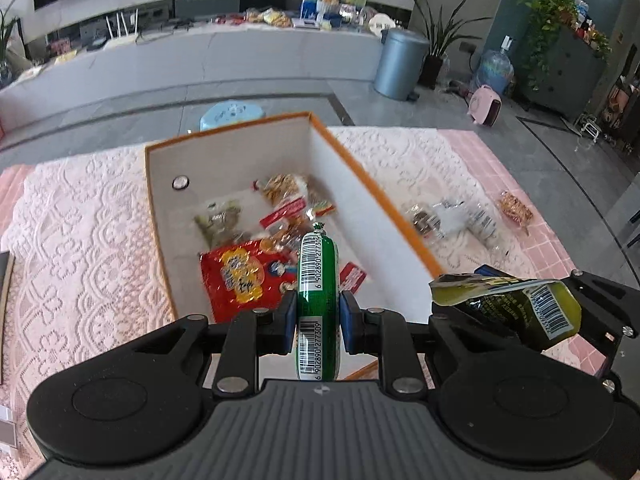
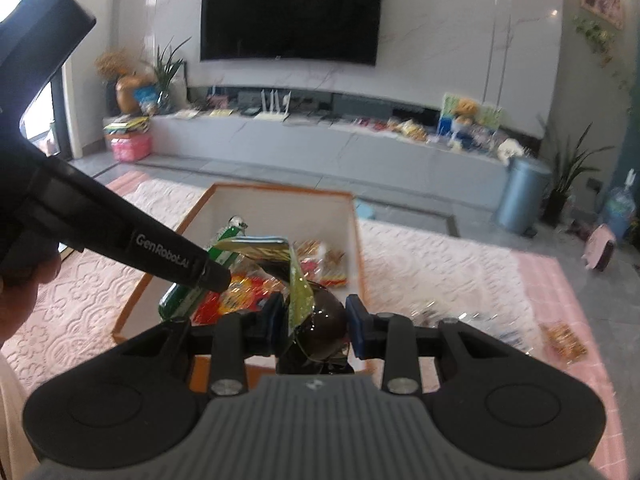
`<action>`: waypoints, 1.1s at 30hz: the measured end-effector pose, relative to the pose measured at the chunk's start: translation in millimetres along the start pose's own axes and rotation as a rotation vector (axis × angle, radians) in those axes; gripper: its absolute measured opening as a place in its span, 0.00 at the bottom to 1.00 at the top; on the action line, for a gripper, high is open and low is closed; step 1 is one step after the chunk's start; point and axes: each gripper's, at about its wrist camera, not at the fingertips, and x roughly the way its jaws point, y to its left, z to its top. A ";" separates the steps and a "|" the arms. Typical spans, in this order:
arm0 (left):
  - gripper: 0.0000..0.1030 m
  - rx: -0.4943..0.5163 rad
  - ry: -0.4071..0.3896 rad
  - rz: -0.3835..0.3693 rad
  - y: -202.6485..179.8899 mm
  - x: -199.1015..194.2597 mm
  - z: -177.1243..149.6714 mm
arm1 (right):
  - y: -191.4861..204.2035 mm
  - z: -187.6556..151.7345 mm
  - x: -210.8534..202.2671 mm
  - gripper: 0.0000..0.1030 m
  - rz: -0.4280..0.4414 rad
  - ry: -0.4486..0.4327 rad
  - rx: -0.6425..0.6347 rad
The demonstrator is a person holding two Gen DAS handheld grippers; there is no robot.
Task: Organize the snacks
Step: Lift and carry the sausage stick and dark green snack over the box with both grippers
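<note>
An open box with orange edges and pale inner walls stands on a lace cloth over a pink table. Inside the box, on its floor, lie several snack packs: a red bag nearest the camera, a clear pack of pale bits beyond it toward the box's left wall, a clear pack of brown snacks at the far end, and a few small red-labelled sachets between them. A round metal stud sits on the far inner wall.

Outside the box, to its right on the cloth, lie some clear wrapped packs, and farther right from the box a small orange-brown pack.

The left gripper holds a green sausage stick with barcode labels; its blue pads press on the stick's two sides, jaws narrow. The stick points forward above the near end of the box, over the red bag.

The right gripper grips a dark green-yellow pouch between its blue pads, jaws also narrow, with the pouch's flat sealed top sticking up. In the left view the pouch hangs just right of the box's near right corner. In the right view the left gripper's black body crosses from the left edge, with part of a hand on it, and the stick slants above the box.
</note>
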 end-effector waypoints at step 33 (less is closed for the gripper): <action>0.23 0.192 0.200 0.082 31.7 79.3 8.6 | 30.6 9.5 122.0 0.30 0.108 0.343 -0.210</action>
